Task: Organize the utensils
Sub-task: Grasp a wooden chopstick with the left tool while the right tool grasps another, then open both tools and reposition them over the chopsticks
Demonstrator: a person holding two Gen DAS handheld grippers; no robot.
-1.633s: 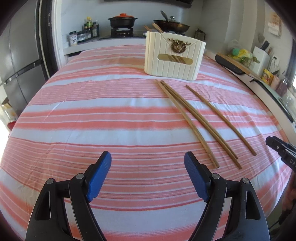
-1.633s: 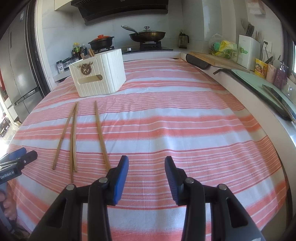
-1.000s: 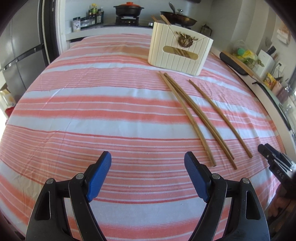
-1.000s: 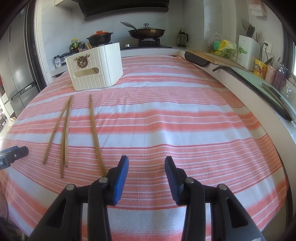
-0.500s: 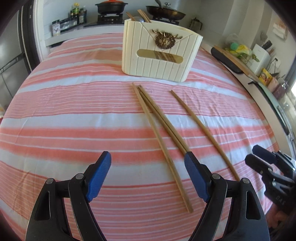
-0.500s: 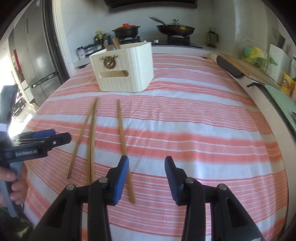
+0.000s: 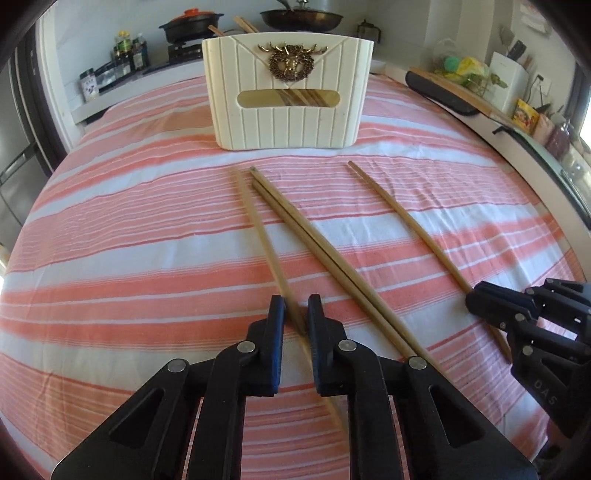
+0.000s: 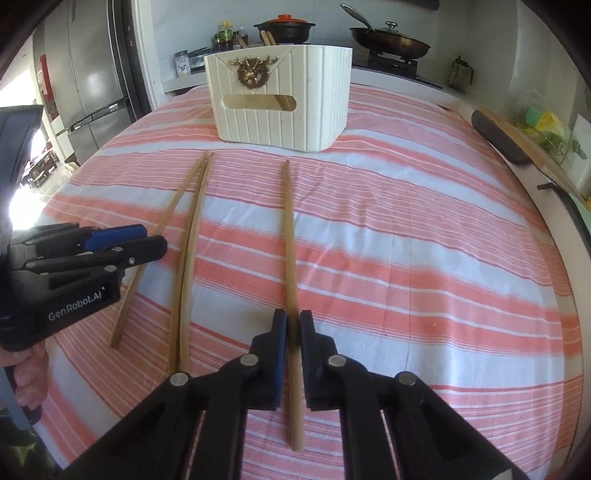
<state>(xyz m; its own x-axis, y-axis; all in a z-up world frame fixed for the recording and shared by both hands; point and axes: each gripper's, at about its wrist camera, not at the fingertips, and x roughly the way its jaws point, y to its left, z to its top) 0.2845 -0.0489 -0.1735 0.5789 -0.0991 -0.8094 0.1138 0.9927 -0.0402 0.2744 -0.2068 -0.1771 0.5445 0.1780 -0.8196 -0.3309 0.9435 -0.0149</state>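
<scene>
Several long wooden chopsticks lie on a pink-and-white striped cloth (image 7: 110, 258) in front of a cream ribbed utensil box (image 7: 288, 99) that holds more chopsticks. My left gripper (image 7: 295, 308) is shut on the leftmost chopstick (image 7: 258, 225) near its close end. A touching pair of chopsticks (image 7: 317, 247) lies just right of it. My right gripper (image 8: 292, 325) is shut on the single rightmost chopstick (image 8: 290, 236), which also shows in the left wrist view (image 7: 406, 225). The box also shows in the right wrist view (image 8: 280, 99).
A stove with a black pot (image 8: 284, 27) and a pan (image 8: 388, 42) stands behind the table. A fridge (image 8: 88, 74) is at the left. A counter with a cutting board (image 7: 454, 92) and jars runs along the right edge.
Both grippers moved forward and down to the chopsticks and closed from wide open. The left one now pinches the leftmost chopstick, the right one the rightmost.
</scene>
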